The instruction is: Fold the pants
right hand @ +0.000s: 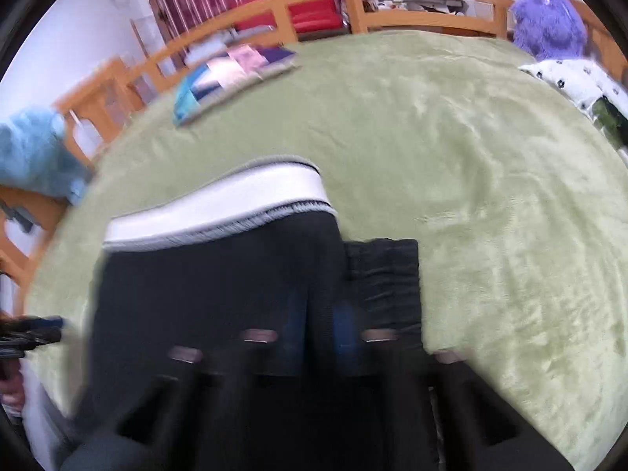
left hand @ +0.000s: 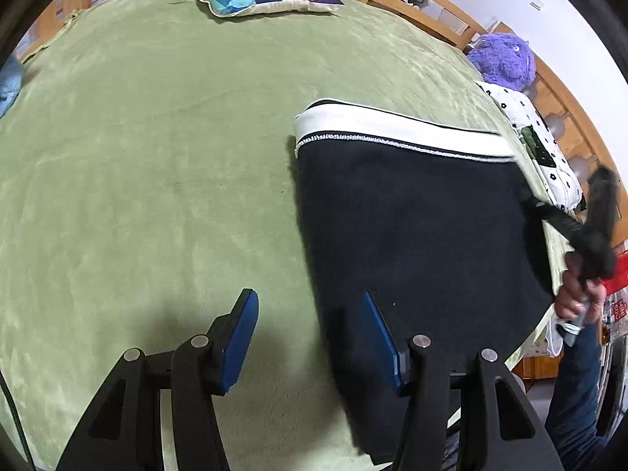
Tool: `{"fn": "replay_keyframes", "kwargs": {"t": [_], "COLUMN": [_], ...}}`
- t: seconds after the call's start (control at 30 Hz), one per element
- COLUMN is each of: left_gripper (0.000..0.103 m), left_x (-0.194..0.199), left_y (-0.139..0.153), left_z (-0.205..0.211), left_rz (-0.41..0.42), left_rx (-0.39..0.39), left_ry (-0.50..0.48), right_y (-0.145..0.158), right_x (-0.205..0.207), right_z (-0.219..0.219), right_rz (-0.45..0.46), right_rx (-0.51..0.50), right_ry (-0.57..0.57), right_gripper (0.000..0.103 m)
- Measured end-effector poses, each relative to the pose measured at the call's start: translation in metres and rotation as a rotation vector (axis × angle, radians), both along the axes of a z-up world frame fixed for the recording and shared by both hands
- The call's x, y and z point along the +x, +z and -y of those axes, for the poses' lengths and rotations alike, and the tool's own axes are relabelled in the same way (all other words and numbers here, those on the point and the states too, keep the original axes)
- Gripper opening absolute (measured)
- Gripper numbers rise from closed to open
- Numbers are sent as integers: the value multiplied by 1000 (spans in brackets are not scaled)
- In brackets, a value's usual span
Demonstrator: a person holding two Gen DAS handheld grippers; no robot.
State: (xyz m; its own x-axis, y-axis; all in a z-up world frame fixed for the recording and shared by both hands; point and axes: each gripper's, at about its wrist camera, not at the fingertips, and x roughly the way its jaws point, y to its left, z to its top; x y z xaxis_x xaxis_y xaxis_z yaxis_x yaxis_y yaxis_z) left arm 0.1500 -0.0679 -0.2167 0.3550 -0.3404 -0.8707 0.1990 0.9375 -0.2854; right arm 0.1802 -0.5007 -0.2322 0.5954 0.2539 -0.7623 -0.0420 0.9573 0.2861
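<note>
Between the left gripper's [left hand: 310, 337] spread blue pads lies bare green blanket [left hand: 137, 165], one pad over the near left edge of the dark pants [left hand: 412, 227]. Right gripper [right hand: 320, 329] is blurred, its fingers drawn together on a dark fold of that cloth. White waistband [left hand: 392, 133] faces the bed's far wooden rail [right hand: 314, 0]; the legs run toward the near edge, cut off there.

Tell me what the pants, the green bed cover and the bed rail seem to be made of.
Pants: matte dark knit, probably fleece or jersey, with a ribbed white waistband. Green bed cover: plush, velvety fabric, judging by its shaded nap. Bed rail: smooth, orange-toned wood, apparently varnished.
</note>
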Motion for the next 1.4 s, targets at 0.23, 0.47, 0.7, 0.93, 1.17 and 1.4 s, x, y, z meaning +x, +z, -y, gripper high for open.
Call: {"fn": "replay_keyframes", "kwargs": {"t": [0.23,0.47,0.7,0.93,1.17,1.4], "left_gripper": [61,61,73,71,71,75], "left_x": [-8,-42,-76,-44,20,37], "left_y": [9,-14,-49,-4,-21,-56], "left_z": [18,60,86,49,58,55], "left_rz": [62,1,-45,32,19,-31], "left_rx": [-120,-55,3,-38,12,-127], "left_ry": [-73,-179,-254,-180,-92,-92], "right_y": [1,8,-38,-14,-38,-63], "right_x": [-23,-72,-129,-125,-67,-39], "right_z": [44,59,46,63,65,63], "right_rz": [34,66,-55,-4,-133,-202], "right_rx": [84,111,78,67,151,274], "right_ry": [-149,-230,-192,-229,-110,-27], "right_gripper": [11,33,34,54,82,79]}}
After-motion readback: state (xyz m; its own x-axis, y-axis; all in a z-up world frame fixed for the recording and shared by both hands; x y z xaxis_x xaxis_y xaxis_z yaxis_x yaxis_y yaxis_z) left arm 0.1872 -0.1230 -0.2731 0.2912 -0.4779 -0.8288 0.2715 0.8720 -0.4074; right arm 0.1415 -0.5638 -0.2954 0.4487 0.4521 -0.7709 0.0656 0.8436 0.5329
